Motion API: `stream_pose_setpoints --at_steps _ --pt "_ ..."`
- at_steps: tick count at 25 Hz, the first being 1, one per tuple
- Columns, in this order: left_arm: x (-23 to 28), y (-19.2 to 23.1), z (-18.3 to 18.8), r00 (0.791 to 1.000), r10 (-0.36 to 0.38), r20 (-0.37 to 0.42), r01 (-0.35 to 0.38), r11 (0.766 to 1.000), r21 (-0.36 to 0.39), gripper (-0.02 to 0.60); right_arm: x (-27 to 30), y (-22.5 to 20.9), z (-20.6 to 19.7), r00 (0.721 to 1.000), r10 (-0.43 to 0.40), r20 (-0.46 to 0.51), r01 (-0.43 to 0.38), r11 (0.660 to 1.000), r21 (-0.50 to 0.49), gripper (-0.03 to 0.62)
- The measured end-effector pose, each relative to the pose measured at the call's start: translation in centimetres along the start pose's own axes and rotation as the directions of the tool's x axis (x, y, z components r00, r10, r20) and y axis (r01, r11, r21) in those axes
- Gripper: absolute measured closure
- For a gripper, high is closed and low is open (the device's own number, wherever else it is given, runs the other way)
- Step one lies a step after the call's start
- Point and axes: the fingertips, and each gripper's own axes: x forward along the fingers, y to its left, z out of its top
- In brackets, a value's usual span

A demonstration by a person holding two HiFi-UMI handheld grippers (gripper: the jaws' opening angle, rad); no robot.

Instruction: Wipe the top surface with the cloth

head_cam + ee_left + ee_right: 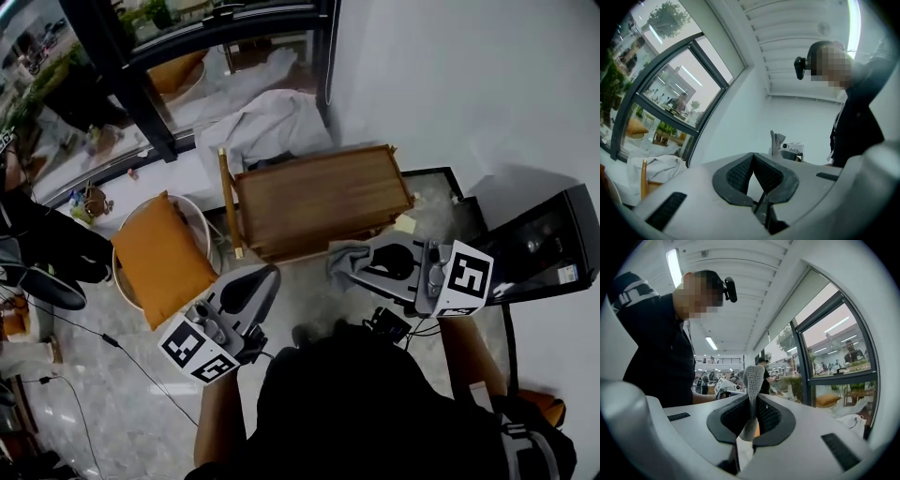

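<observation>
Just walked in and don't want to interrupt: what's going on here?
A person stands over a small wooden table with a gripper in each hand. The right gripper is shut on a grey cloth, held by the table's near edge; the cloth does not look to be on the top yet. The left gripper is shut and empty, off to the side.

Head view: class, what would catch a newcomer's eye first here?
The wooden table sits mid-frame, with the right gripper shut on a grey cloth by its near edge. Left of it, an orange cushion lies on a round white seat; the left gripper is shut, empty.
</observation>
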Motion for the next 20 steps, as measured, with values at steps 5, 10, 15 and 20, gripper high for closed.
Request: stream_pose_setpoints --at_steps 5,10,15,20 --pt "1.8 -1.3 -1.6 0.988 -0.020 -0.155 0.047 0.984 0.174 0.571 -1.8 0.1 0.0 1.000 0.002 0.026 -0.003 0.999 0.033 0.560" --pt "0.6 -1.5 -0.5 0.990 -0.087 -0.112 0.101 0.987 0.126 0.571 -1.8 1.2 0.1 0.999 0.039 0.031 -0.039 0.999 0.004 0.560" --pt "0.7 -2.9 -0.5 0.985 -0.135 -0.105 0.148 0.980 0.131 0.571 -1.2 1.6 -1.0 0.999 0.045 0.018 -0.045 0.999 0.007 0.560" --pt "0.2 -6.0 0.2 0.953 -0.298 -0.059 0.303 0.946 0.112 0.570 -0.7 2.0 -1.5 0.998 0.055 0.004 -0.055 0.998 0.009 0.560"
